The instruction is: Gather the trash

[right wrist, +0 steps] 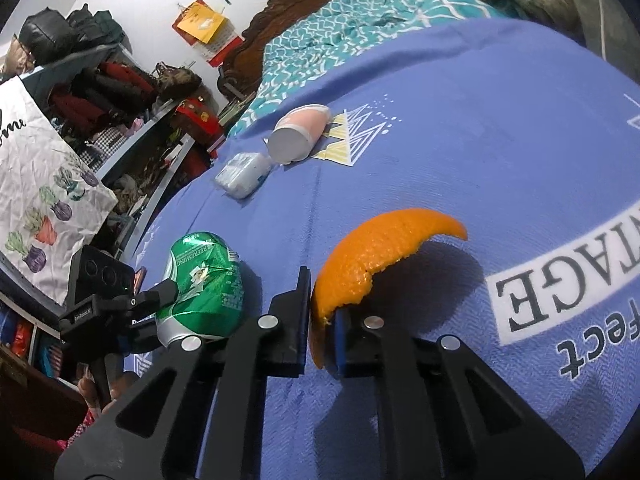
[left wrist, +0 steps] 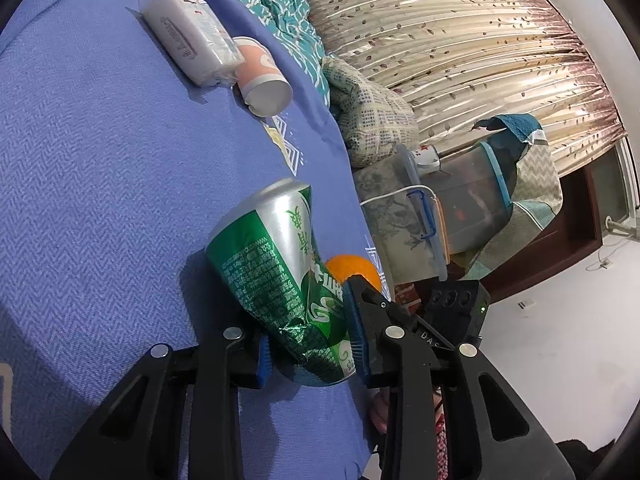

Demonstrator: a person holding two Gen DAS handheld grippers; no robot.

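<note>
My left gripper [left wrist: 310, 336] is shut on a crushed green and silver can [left wrist: 276, 268], holding it just above the blue bedspread [left wrist: 100, 200]. The can also shows in the right wrist view [right wrist: 204, 284], with the left gripper [right wrist: 120, 304] around it. My right gripper [right wrist: 322, 320] is shut on a piece of orange peel [right wrist: 372, 252], which shows behind the can in the left wrist view [left wrist: 354, 268]. A pink paper cup [left wrist: 262, 76] lies on its side beside a white tissue pack [left wrist: 190, 36]; both show in the right wrist view, the cup [right wrist: 298, 132] and the pack [right wrist: 244, 172].
The bedspread [right wrist: 500, 140] carries printed lettering. A teal patterned blanket [left wrist: 276, 4] lies at the bed's far side. Clear plastic storage boxes [left wrist: 452, 216] stand beside the bed under a curtain [left wrist: 460, 40]. Cluttered shelves [right wrist: 132, 120] and a printed tote bag [right wrist: 36, 184] are on the other side.
</note>
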